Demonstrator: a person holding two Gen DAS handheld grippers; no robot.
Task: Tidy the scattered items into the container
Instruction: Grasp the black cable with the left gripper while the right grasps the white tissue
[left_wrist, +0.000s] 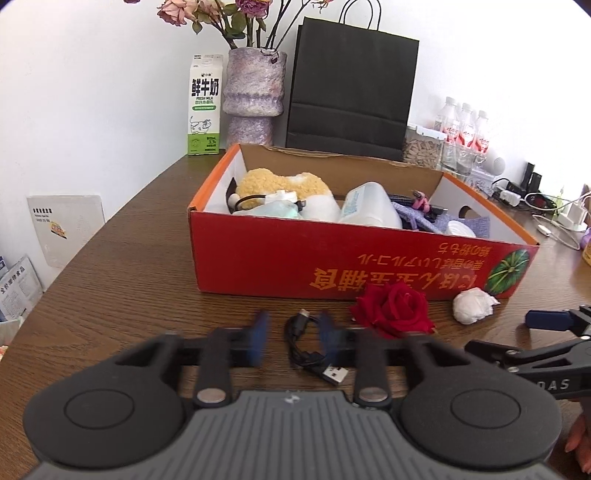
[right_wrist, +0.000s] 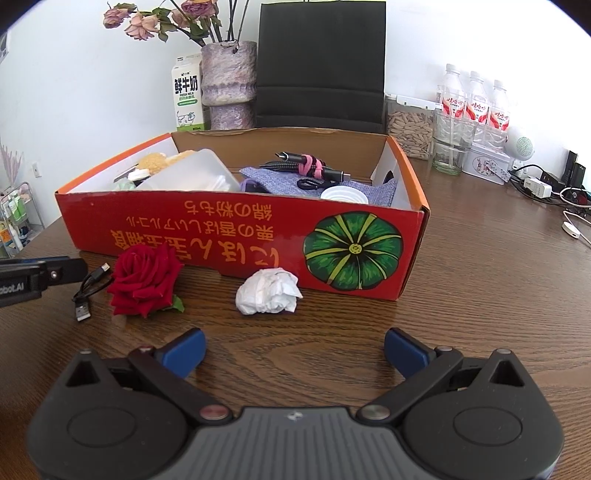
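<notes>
A red cardboard box (left_wrist: 295, 254) (right_wrist: 236, 236) on the wooden table holds a plush toy, plastic bottles, cables and a purple cloth. In front of it lie a coiled black USB cable (left_wrist: 310, 347) (right_wrist: 88, 291), a red rose (left_wrist: 393, 310) (right_wrist: 146, 280) and a crumpled white tissue (left_wrist: 474, 304) (right_wrist: 267, 291). My left gripper (left_wrist: 293, 338) is open, its blue fingers either side of the cable's coil, low over the table. My right gripper (right_wrist: 293, 350) is wide open and empty, just short of the tissue; it also shows at the right edge of the left wrist view (left_wrist: 546, 319).
Behind the box stand a milk carton (left_wrist: 204, 105), a purple vase (left_wrist: 255, 96) with dried roses, a black paper bag (left_wrist: 351, 92), a jar of seeds (right_wrist: 410, 125), water bottles (right_wrist: 472, 103) and a glass. Chargers and cables (right_wrist: 546, 192) lie at the far right.
</notes>
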